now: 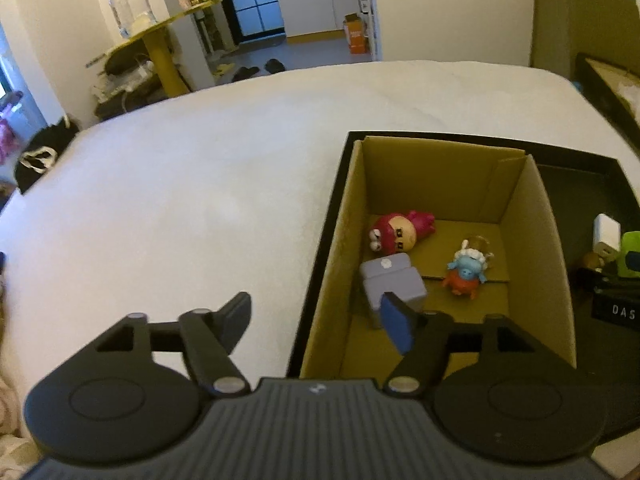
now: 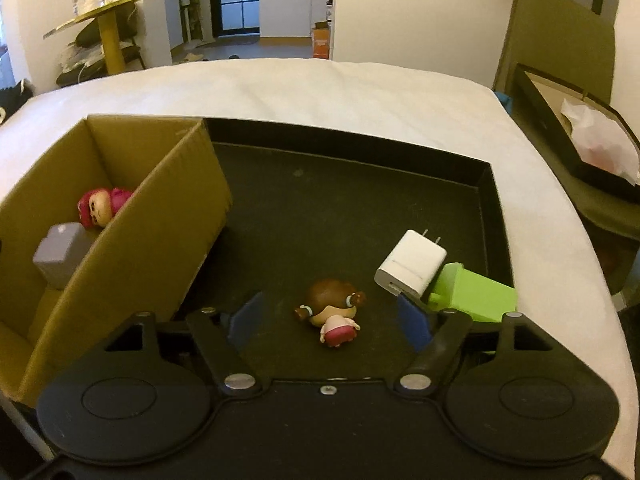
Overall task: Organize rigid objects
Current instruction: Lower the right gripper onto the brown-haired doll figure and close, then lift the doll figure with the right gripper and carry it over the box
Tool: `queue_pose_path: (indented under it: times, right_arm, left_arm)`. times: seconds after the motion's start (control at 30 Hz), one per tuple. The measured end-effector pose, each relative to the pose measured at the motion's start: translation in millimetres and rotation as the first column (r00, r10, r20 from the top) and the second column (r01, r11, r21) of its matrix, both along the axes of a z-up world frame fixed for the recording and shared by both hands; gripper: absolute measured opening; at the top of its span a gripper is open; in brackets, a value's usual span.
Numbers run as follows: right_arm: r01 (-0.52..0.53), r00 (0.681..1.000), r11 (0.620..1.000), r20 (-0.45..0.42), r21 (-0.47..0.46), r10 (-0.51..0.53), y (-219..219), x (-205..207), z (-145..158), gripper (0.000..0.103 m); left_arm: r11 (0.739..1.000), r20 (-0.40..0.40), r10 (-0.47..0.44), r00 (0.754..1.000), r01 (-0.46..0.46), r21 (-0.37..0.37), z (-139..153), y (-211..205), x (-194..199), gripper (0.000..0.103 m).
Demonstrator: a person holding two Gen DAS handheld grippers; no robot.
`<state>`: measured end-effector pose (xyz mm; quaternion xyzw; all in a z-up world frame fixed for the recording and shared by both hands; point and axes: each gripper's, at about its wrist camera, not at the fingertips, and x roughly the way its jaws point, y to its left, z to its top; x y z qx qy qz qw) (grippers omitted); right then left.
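Note:
A cardboard box (image 1: 532, 240) stands in a black tray (image 2: 486, 184) on a white bed. Inside the box lie a pink-hooded figurine (image 1: 400, 231), a grey block (image 1: 394, 280) and a small blue-and-red figurine (image 1: 466, 270). My left gripper (image 1: 320, 320) is open above the box's near left wall, nothing between its fingers. In the right wrist view a brown-haired doll (image 2: 332, 314) lies on the tray floor. My right gripper (image 2: 330, 320) is open with the doll between its fingers, pads apart from it. A white charger (image 2: 412, 266) leans on a green block (image 2: 476, 294) beside the right finger.
The box wall (image 2: 160, 232) rises just left of my right gripper. A dark framed tray with white paper (image 2: 592, 144) sits off the bed at right. A round gold table (image 1: 160, 28) with jars stands beyond the bed. A black labelled item (image 1: 618, 308) lies at the tray's right.

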<state>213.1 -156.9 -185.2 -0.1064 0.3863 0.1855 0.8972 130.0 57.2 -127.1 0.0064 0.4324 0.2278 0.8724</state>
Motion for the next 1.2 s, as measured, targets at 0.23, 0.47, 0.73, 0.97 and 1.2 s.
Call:
queue_pose_path:
  times: [0.23,0.47,0.73,0.97,1.2]
  right_arm:
    - [0.014,0.999,1.000,-0.043,0.019,-0.013,1.9,7.6,-14.9,0.076]
    - [0.040,0.997,0.999,-0.073,0.006,-0.040,-0.2,15.6,-31.0,0.076]
    - [0.013,0.997,0.999,-0.083,0.040,-0.009,-2.3,15.0,-24.4,0.041]
    - [0.034,0.996,0.992,-0.087,0.122,-0.024,-10.6,13.0,0.9,0.041]
    - [0.033,0.999,0.984,-0.041,0.175,-0.026,-22.6,12.5,29.2,0.041]
  left_arm:
    - [0.996,-0.032,0.019,0.999,-0.016,0.082,2.4,-12.0,13.6,0.081]
    - [0.991,-0.056,0.046,0.997,-0.038,0.131,5.7,-17.5,21.8,0.082]
    - [0.988,-0.063,0.056,0.996,-0.046,0.148,12.2,-18.9,24.3,0.082]
    - [0.990,-0.064,0.019,0.998,-0.010,0.143,15.4,-25.4,18.2,0.082]
    - [0.991,-0.048,-0.009,0.999,0.015,0.129,23.1,-26.7,8.4,0.082]
